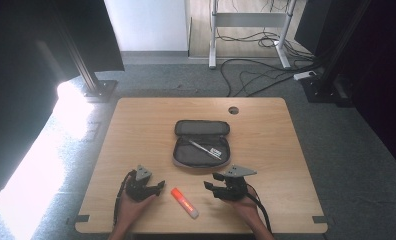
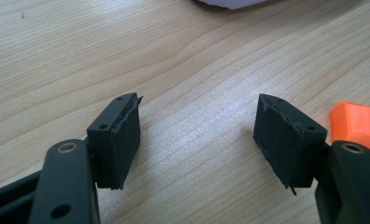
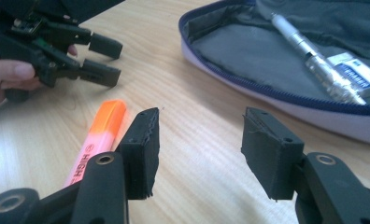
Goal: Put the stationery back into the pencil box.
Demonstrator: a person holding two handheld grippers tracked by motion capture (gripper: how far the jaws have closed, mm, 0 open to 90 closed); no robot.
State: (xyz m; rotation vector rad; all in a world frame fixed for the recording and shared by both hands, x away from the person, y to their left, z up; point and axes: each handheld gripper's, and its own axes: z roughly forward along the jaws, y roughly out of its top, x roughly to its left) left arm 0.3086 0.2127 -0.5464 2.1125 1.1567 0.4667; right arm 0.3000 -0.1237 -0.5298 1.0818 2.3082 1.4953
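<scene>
Your right gripper [image 3: 199,151] stands open with nothing between its jaws; its view alone shows the lettering on the orange highlighter [image 3: 96,140] just beside it, and a silver pen [image 3: 314,60] in the open pencil case [image 3: 248,51]; your left gripper [image 2: 197,140] is wide, holding nothing; from above, the highlighter [image 1: 184,202] lies between both on the wooden table [image 1: 136,130]; grey carpet and cables [image 1: 256,75] lie beyond.

From the left gripper view, the orange highlighter [image 2: 358,122] is cut off by the right edge and partly hidden behind a jaw, and a pale scrap of the pencil case [image 2: 230,3] runs off the top. In the right gripper view, a jaw covers the highlighter's lower end, and the eraser [image 3: 356,70] label's print cannot be read in full.
</scene>
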